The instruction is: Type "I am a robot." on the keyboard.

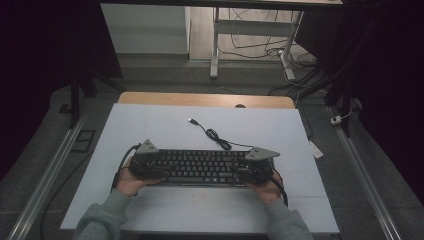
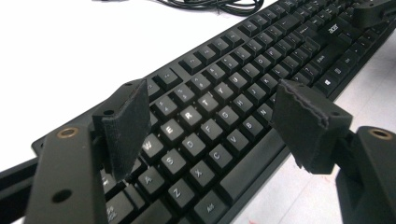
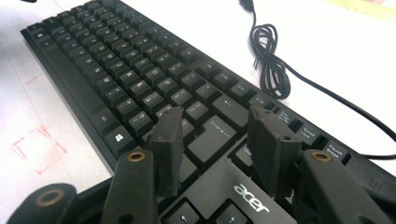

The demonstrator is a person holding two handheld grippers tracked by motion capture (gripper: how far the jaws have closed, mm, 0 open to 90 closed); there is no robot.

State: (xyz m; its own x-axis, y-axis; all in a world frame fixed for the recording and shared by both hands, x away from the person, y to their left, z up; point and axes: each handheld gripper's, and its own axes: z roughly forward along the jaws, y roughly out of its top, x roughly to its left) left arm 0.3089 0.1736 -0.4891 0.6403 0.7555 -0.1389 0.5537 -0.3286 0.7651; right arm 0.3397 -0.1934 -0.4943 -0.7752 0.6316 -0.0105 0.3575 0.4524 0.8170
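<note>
Here, the flat black plastic keyboard [image 1: 202, 166] lies mid-frame, low on the white table sheet [image 1: 150, 125], its thin black cord [image 1: 215, 134] trailing toward the upper middle. My left gripper [image 2: 219, 126] hovers at its left end, jaws spread wide and empty; my right gripper [image 3: 219, 149] stands half-open over the Enter key, clamping nothing. I judge the keyboard light, rigid and smooth-edged, so I'd pinch the short end rims, never the keycaps.

Grey long sleeves with ribbed cuffs cover both forearms. The left tool [image 1: 150, 167] and the right tool [image 1: 250, 170] are black, each topped by a grey three-cornered plate and trailing a black cable. Jaw arms carry brass-ringed holes; their rough black pads [image 2: 122, 126] look frayed at the edges.
</note>
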